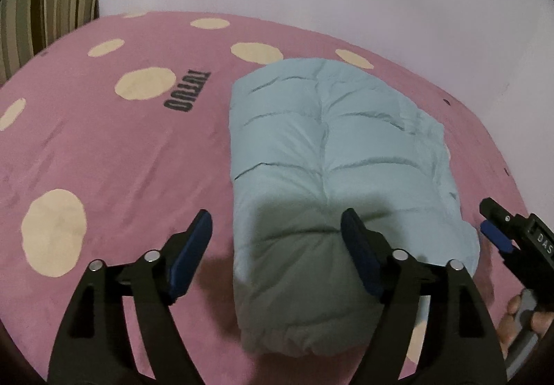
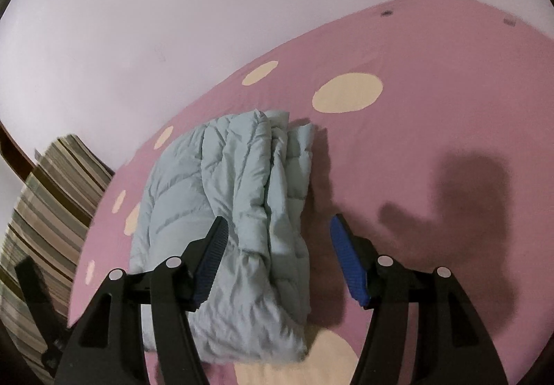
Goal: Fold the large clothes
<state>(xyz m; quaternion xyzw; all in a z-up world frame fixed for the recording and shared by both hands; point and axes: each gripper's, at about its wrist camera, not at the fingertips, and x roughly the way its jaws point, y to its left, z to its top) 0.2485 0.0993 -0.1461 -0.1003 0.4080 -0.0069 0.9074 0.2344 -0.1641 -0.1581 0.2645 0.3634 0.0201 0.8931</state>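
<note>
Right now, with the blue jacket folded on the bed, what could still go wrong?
1. The puffy jacket may spring open: its stacked layers on the right side look loose and nothing presses on them.
2. The left tool and right tool are both open just above it; a finger could snag the fabric on withdrawal and pull the fold apart.

Dim indoor light, hard shadows, fisheye warp w/ dark corners
</note>
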